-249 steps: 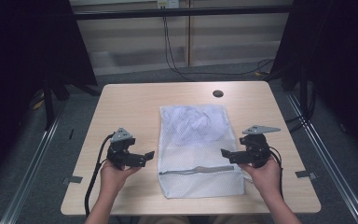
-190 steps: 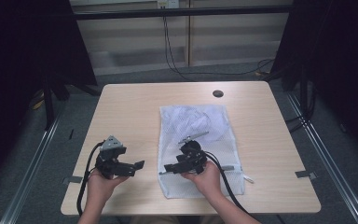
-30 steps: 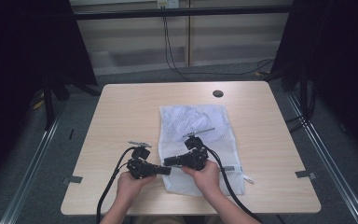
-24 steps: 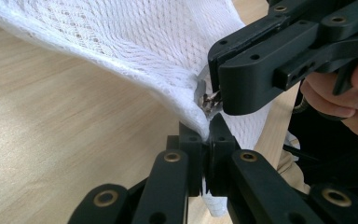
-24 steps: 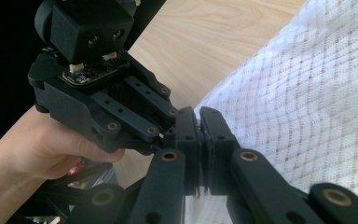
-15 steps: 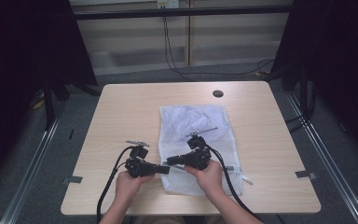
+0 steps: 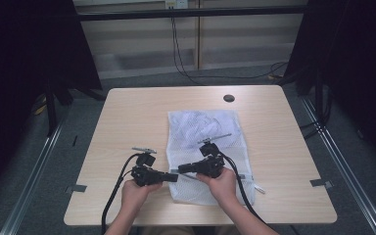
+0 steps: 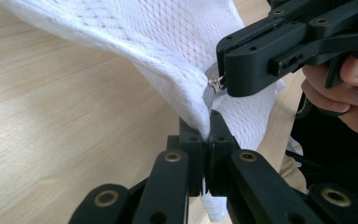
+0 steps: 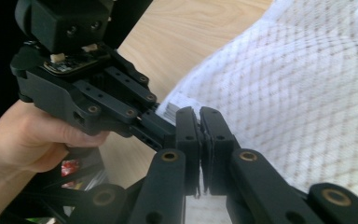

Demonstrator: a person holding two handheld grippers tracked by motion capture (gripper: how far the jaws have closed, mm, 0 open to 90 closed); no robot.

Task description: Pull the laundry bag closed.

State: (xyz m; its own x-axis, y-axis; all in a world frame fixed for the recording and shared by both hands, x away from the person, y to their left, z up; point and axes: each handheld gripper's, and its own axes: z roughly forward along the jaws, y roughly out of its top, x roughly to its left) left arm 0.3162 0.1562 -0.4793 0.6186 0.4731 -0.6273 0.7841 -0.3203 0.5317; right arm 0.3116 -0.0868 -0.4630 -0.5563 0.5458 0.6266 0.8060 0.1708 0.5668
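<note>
A white mesh laundry bag lies flat on the wooden table, its zip running along the near end. My left gripper is shut on the bag's left edge by the zip's end, with mesh fabric pinched between its jaws. My right gripper points left, tip to tip with the left one. In the left gripper view it grips the small metal zip pull. In the right gripper view my own jaws are closed, and the pull is hidden between them.
A round cable hole sits at the table's far edge. Cables trail from both grippers over the near edge. Bare tabletop lies left and right of the bag. Metal floor rails flank the table.
Both grippers came in from the bag's sides and met at its near left corner. Over the last second the right gripper has slid slightly right; the left stays put.
</note>
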